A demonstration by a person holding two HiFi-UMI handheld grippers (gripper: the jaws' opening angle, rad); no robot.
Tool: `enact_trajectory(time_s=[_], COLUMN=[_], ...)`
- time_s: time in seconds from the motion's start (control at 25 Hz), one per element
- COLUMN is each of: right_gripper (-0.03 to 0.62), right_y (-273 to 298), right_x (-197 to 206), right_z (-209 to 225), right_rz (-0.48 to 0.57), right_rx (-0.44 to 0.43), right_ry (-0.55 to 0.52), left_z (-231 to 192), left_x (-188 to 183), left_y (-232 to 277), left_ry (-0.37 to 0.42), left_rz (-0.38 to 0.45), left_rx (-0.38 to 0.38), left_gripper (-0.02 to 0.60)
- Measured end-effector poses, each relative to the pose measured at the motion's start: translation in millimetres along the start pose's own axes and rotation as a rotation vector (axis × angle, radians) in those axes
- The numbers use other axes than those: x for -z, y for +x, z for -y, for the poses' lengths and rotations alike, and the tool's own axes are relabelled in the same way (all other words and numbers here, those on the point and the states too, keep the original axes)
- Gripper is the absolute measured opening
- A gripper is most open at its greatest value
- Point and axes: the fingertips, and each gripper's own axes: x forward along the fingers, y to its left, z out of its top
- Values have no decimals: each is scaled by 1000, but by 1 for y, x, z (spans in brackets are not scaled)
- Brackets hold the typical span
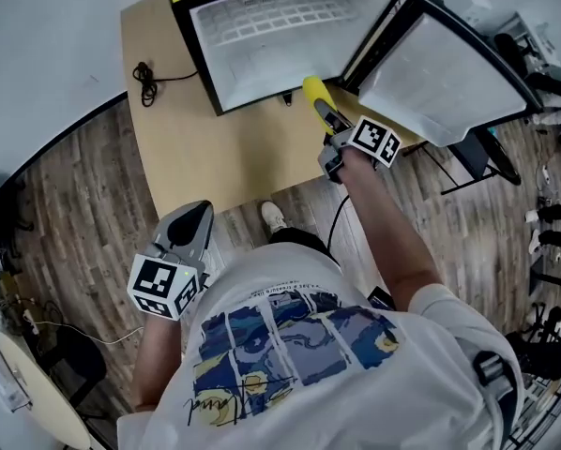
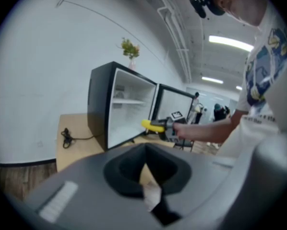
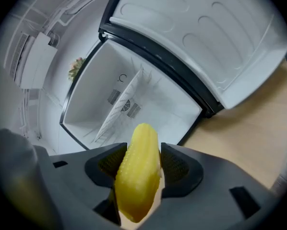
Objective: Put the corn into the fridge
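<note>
- While your right gripper is clamped on the corn, the cob hangs clear of the table, just in front of the fridge mouth and near its hinge side
- Its tip points into the white interior; the door stands wide open and reaches out past the table's right edge
- In your right gripper view both pads press on the cob's flanks below its middle, so most of its length juts ahead of the jaws toward the slanted wire shelf
- Your left gripper sits low by your body, well apart from the fridge, with its jaws together and nothing between them
- Expect the corn to be light and fairly stiff; the bumpy kernels should give the pads some bite
- Its round, tapering shape could let it swivel or slide forward if you loosen the squeeze, and it will probably roll once set down
- Taking it across the thick middle looks like the safest hold, so keep steady pressure and don't crush it
- A likely next move is to carry it tip-first inside and lay it flat before opening
- A cable lies near the table's far left corner, out of your way
</note>
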Motion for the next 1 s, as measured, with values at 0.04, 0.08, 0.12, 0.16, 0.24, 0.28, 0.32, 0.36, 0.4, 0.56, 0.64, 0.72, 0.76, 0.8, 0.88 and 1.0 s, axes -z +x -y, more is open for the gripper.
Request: enact_trajectory(time_s=[0.04, 0.08, 0.12, 0.16, 0.24, 0.28, 0.32, 0.36, 0.4, 0.56, 0.64, 0.72, 0.76, 0.8, 0.88, 1.0], right_gripper=[220, 221, 221, 221, 221, 221, 221, 221, 220, 220, 221, 221, 221, 221, 221, 221], right_y=[12, 23, 34, 45, 63, 72, 80, 89, 98, 132, 147, 160, 166, 173, 185, 199], right_x=[-8, -15, -21, -26, -37, -43, -49, -54, -57, -67, -71, -75, -77, -79, -82, -86], right_z=[4, 9, 13, 17, 24, 28, 32, 36, 41, 59, 65, 72, 75, 78, 82, 88], right_rz=[1, 0, -2, -6, -11, -13, -14, -16, -21, -54, -65, -69, -70, -70, -70, -70], right_rx=[3, 5, 8, 11, 19, 25, 31, 37, 44, 77, 92, 110, 118, 125, 140, 161], right_ry=[-8, -17, -26, -37, -62, -78, -92, -104, -117, -189, -222, -245, -255, -266, -294, -333], left_z=[-3, -7, -11, -14, -18, -21, -24, -27, -30, -39, -44, -48, -50, -51, -54, -54], left_x=[-4, -7, -9, -11, -14, -16, -18, -19, -21, -25, -28, -29, -30, -30, -29, -26], left_y=[6, 12, 17, 22, 29, 32, 35, 37, 40, 47, 48, 50, 51, 51, 52, 53], left_ry=[-3, -6, -8, -9, -10, -11, -14, -18, -24, -37, -45, -53, -57, -61, -68, -77], left_rz=[-1, -3, -7, -11, -17, -17, -16, -17, -18, -27, -29, -31, -33, -36, -45, -67], left_rx=[-7, -15, -24, -34, -56, -68, -80, -94, -108, -162, -188, -210, -220, -231, -247, -259], left_gripper=[9, 9, 9, 9, 9, 9, 9, 9, 9, 9, 9, 9, 9, 9, 9, 9])
